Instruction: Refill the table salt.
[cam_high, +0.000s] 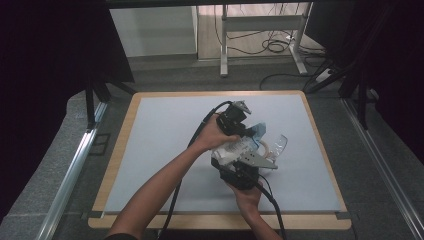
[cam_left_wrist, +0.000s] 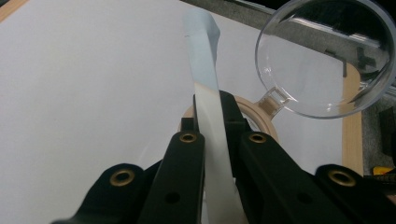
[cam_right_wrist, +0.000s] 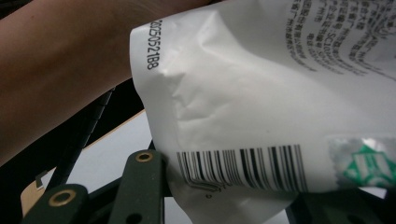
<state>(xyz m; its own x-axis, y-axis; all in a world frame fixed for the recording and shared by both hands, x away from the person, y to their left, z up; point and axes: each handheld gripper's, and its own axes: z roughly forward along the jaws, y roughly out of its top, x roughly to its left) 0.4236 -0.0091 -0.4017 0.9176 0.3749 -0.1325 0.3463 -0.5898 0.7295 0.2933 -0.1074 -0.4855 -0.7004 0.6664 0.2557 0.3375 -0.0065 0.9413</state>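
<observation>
- The packet (cam_high: 235, 148) is a white plastic pouch with a barcode and printed text, held up off the table (cam_high: 165, 145) between my two grippers, near the middle of the mat.
- My left gripper (cam_left_wrist: 211, 122) is clamped on a thin edge of the packet: in the left gripper view the pale strip stands upright between the closed jaws and runs on past their tips.
- My right gripper (cam_high: 243, 167) sits below and nearer to me. In the right gripper view the barcode end lies across the jaws, but I cannot tell whether they are pinched on it, though it looks gripped.
- Just beyond the left jaw tips lie a clear plastic lid (cam_left_wrist: 327, 56) and a tan ring (cam_left_wrist: 254, 109), resting on the mat under the packet.
- I judge the step to be tearing or pulling the packet open. To do it well I'd keep both grips close to the seam, pull apart evenly and slowly, and keep the opening tilted up so nothing spills.
- Pose: the left forearm (cam_high: 165, 185) reaches in diagonally with the hand (cam_high: 212, 136) over the left gripper; the right hand (cam_high: 247, 197) comes straight up from the near edge, wrists close together.
</observation>
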